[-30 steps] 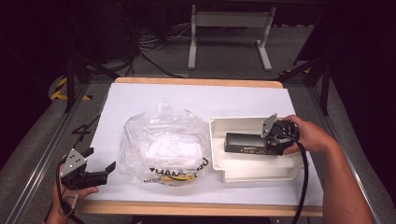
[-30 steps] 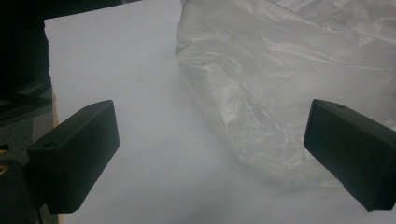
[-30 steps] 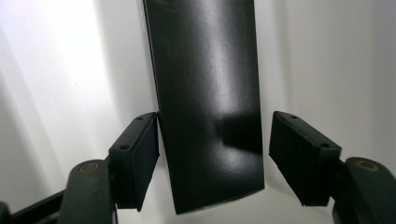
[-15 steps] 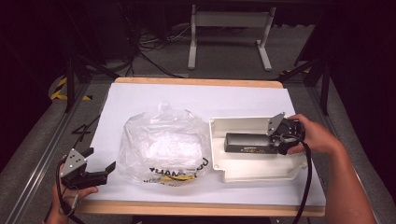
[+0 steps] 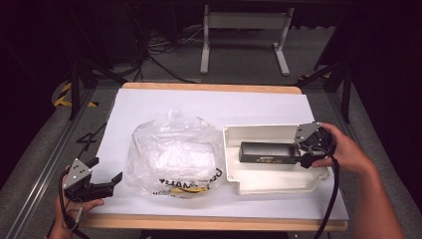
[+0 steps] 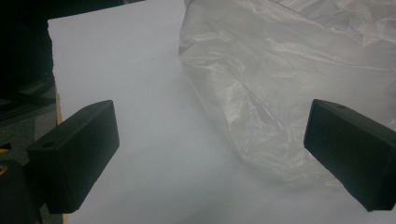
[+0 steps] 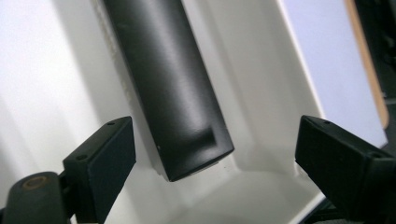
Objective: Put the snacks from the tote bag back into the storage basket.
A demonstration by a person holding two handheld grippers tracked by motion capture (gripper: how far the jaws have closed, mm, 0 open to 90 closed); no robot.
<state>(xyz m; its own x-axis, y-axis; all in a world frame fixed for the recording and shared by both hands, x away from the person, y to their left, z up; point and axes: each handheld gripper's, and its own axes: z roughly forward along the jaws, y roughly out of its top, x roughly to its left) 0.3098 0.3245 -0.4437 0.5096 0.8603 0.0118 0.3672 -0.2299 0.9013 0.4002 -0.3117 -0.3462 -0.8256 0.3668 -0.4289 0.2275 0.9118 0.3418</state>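
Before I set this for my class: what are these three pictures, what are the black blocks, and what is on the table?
A person holds a two-jaw tool in each hand. One camera looks down from above; the other two ride on the tools, so the black blocks are their jaws. On the white table lie a crumpled clear plastic bag and a cream tray with a black bar in it. The left gripper is open beside the bag. The right gripper has just been opening; the bar lies between its jaws, untouched.

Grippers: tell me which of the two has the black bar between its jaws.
The right gripper, at the white tray: the black bar lies between its open, just-widened jaws, untouched. The left gripper faces the plastic bag.
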